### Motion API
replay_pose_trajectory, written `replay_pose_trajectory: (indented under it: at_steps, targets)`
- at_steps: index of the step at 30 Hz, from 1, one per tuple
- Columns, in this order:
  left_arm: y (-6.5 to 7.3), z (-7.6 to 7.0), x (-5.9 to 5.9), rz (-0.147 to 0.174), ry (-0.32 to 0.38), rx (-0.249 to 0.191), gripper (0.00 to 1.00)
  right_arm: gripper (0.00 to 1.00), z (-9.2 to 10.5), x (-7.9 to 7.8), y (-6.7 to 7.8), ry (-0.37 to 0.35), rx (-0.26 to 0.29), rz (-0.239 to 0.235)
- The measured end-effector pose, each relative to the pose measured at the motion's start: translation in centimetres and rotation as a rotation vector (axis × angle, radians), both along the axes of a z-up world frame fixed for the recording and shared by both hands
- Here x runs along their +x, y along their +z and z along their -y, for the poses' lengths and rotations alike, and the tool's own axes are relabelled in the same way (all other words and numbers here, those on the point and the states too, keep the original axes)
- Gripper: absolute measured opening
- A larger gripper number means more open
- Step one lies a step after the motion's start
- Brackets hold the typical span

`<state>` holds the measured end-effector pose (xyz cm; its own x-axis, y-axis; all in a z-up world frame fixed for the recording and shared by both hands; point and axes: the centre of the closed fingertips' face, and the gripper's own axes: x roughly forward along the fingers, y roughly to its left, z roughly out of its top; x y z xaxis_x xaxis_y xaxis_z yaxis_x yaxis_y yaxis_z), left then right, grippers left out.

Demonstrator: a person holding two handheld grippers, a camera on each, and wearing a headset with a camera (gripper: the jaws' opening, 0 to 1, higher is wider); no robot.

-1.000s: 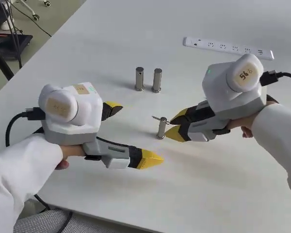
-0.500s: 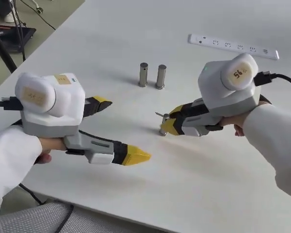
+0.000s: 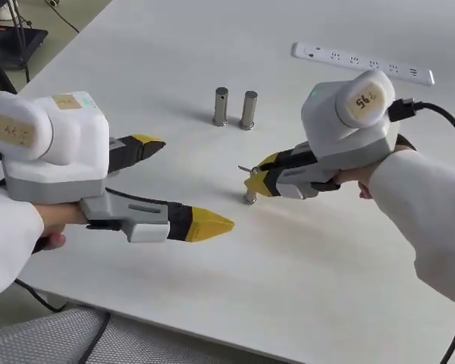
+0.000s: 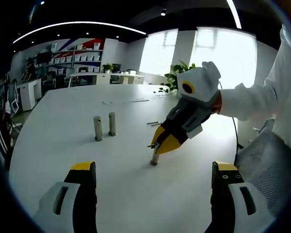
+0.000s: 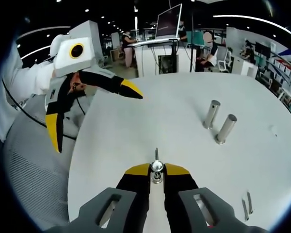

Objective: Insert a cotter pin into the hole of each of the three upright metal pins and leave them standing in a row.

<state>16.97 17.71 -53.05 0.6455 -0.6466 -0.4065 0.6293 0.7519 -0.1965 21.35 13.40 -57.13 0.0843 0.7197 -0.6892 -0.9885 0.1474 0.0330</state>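
right hand-held gripper (image 3: 254, 175) closed on near metal pin (image 3: 249, 197) bearing cotter pin (image 3: 243, 168); left hand-held gripper (image 3: 197, 183) held open. power strip (image 3: 362, 63) seen upper right; spare cotter pins (image 5: 249, 201) lower right, right gripper view.

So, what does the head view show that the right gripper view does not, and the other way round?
Head view: a power strip at the table's far edge. Right gripper view: loose cotter pins lying on the table, office desks behind. Both: the open left gripper, two free upright pins, and the third pin with the right gripper shut on a cotter pin at its top.
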Motion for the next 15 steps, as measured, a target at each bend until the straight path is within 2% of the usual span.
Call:
replay_pose_trajectory:
  at_steps: [3, 10, 15]
  targets:
    - [0.1, 0.1, -0.2, -0.005, 0.002, -0.018, 0.99, 0.04, 0.0, 0.1, -0.1, 0.033, 0.003, 0.002]
    - [0.1, -0.4, -0.4, -0.010, 0.010, -0.017, 0.99, 0.04, 0.2, 1.2, 0.2, 0.144, 0.003, 0.042]
    - [0.0, -0.3, -0.5, -0.015, 0.004, -0.014, 0.99, 0.04, 0.3, 2.3, 0.3, 0.166, 0.017, 0.040]
